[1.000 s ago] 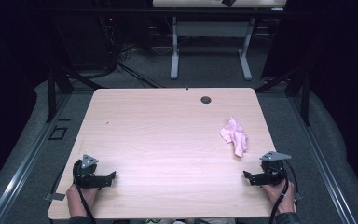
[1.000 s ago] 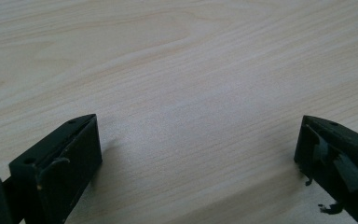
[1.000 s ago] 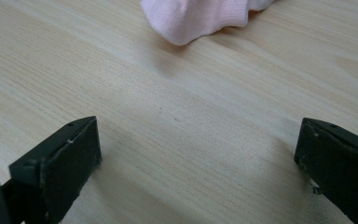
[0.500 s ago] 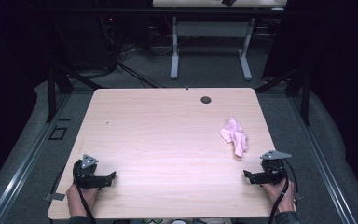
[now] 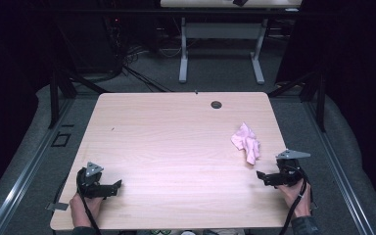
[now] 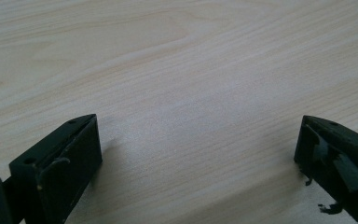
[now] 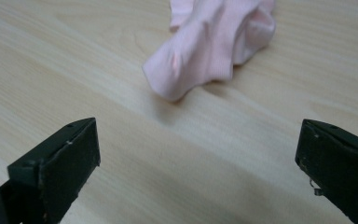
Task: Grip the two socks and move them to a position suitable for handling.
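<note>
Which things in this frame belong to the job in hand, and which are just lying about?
Part of the job:
- pink cloth, crumpled near the table's right edge
- right tongs, open, just short of the cloth
- left tongs, open over bare wood

Just there:
- table
- round hole near its far edge
- second table on the floor beyond

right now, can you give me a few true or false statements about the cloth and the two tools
1. The pink cloth lies crumpled on the table. True.
2. The right tool is shut on the cloth. False: its jaws stand wide open, apart from the cloth.
3. The left tool is open above bare wood. True.
4. The cloth lies nearer the left tool. False: it lies just ahead of the right tool.
5. A dark round hole sits near the table's far edge. True.
</note>
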